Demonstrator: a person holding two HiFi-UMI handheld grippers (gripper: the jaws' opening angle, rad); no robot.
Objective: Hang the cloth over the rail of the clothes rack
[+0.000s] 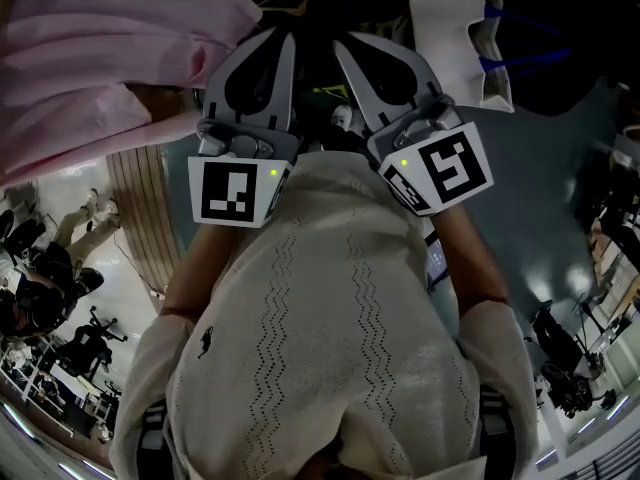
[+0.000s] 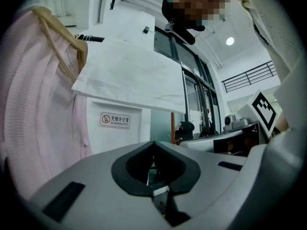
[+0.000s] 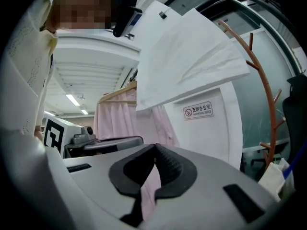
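Jaws pressed together, empty, on left gripper [image 2: 153,142] and right gripper [image 3: 154,145]; white cloth [image 2: 129,75] ahead.

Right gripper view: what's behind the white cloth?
Behind the cloth: a pink garment on a hanger, and a wall sign just below. The cloth covers the hanger's right end; what it hangs from isn't visible.

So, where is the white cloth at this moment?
In the left gripper view the white cloth is high in the middle, just right of the pink garment and above the wall sign.
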